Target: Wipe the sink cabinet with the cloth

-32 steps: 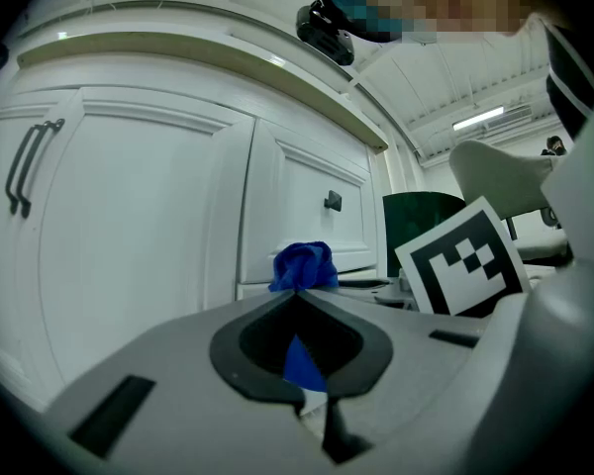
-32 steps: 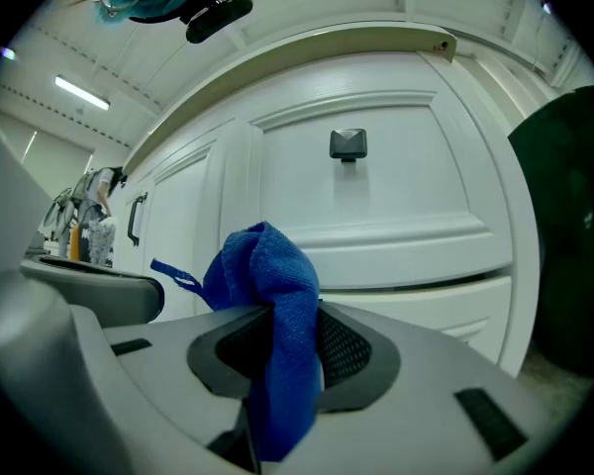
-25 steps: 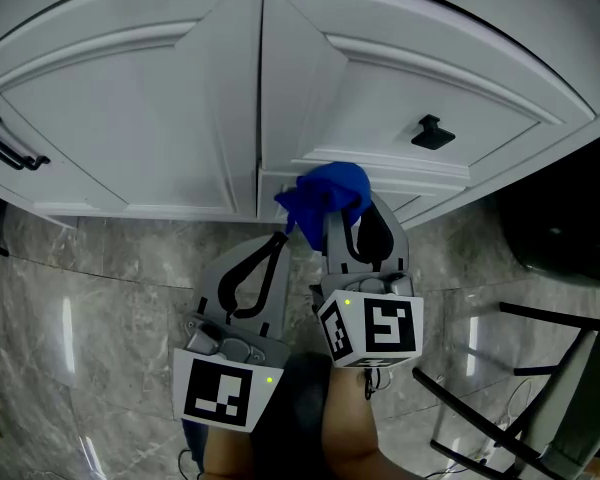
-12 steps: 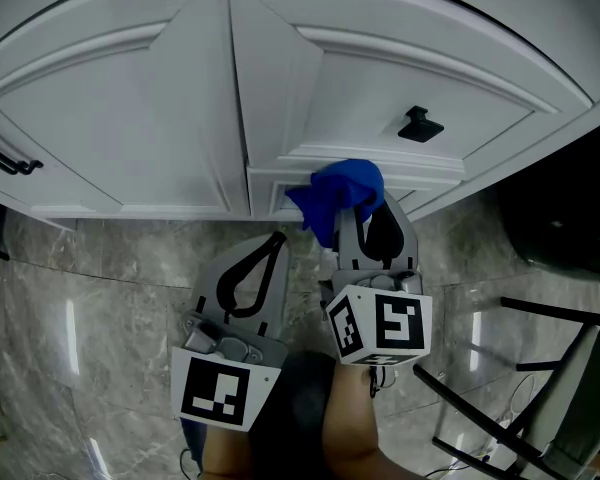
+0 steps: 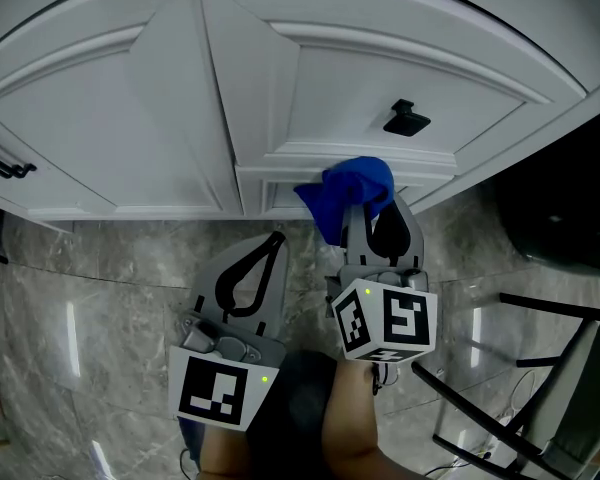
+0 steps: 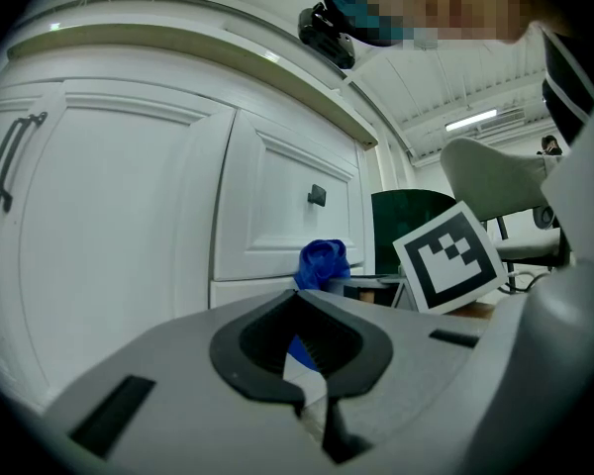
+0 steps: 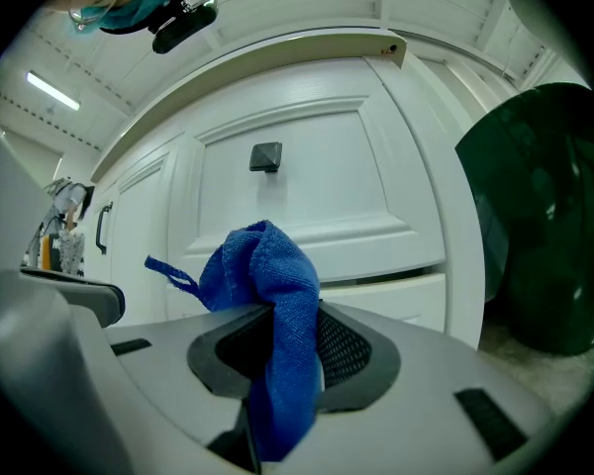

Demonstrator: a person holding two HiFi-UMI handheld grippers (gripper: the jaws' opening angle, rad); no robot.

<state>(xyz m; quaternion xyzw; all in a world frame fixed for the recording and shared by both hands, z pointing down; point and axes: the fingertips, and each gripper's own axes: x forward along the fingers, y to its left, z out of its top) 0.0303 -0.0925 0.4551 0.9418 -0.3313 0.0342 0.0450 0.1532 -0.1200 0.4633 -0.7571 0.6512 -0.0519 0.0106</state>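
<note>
A bunched blue cloth (image 5: 347, 195) (image 7: 268, 310) (image 6: 323, 263) is clamped in my right gripper (image 5: 365, 223), which is shut on it. The cloth's top lies against the bottom rail of the white sink cabinet's right door (image 5: 410, 78), below its small black knob (image 5: 405, 119) (image 7: 265, 156). My left gripper (image 5: 271, 251) hangs to the left over the floor, short of the cabinet, shut with nothing in it; its tips (image 6: 310, 339) meet in the left gripper view. The left door (image 5: 90, 118) carries a black bar handle (image 5: 0, 156) (image 6: 7, 156).
Grey marble floor tiles (image 5: 90, 318) run below the cabinet. A dark green bin (image 7: 544, 226) (image 5: 560, 208) stands right of the cabinet. A black metal frame (image 5: 520, 368) stands at the lower right. The countertop edge (image 7: 277, 52) overhangs the doors.
My right gripper with the blue cloth has slid to the right along the bottom rail of the right door. The left gripper has stayed put.
</note>
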